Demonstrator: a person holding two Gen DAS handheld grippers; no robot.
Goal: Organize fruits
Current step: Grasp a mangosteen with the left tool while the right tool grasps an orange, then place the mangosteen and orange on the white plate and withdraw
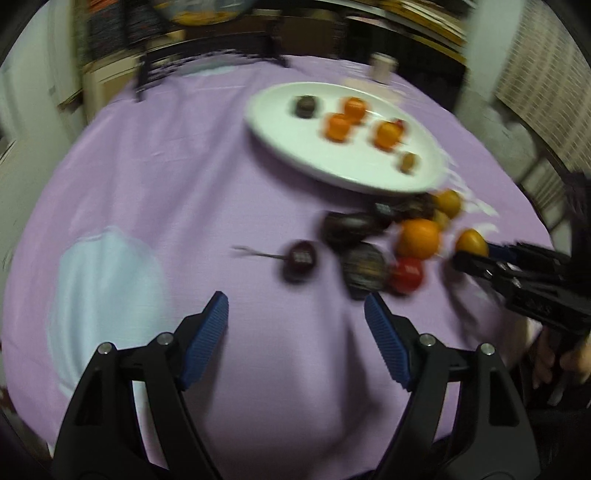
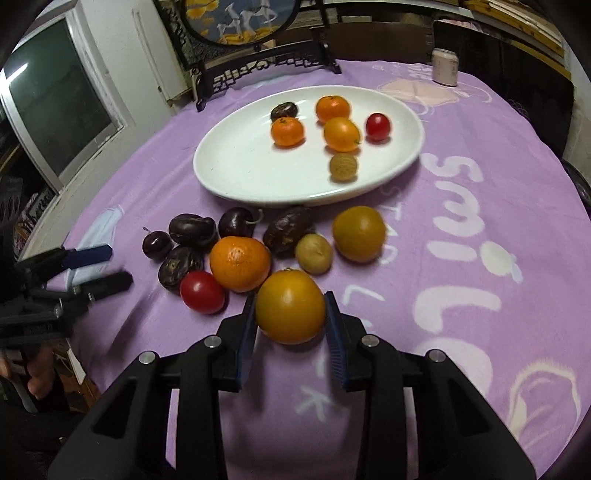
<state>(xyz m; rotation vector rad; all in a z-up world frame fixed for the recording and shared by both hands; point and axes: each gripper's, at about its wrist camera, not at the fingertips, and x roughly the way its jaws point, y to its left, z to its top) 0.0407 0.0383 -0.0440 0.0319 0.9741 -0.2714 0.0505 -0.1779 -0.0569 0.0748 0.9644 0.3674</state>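
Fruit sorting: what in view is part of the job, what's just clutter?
Job:
white plate, six fruits already on it
loose fruit pile on the cloth
yellow-orange fruit, clamped in the right tongs
left tongs, open, empty

Clutter:
purple tablecloth
small jar
round picture on dark stand

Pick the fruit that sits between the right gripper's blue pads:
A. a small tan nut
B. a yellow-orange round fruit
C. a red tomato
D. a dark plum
B: in the right wrist view the right gripper has its pads pressed against both sides of the yellow-orange fruit on the purple cloth.
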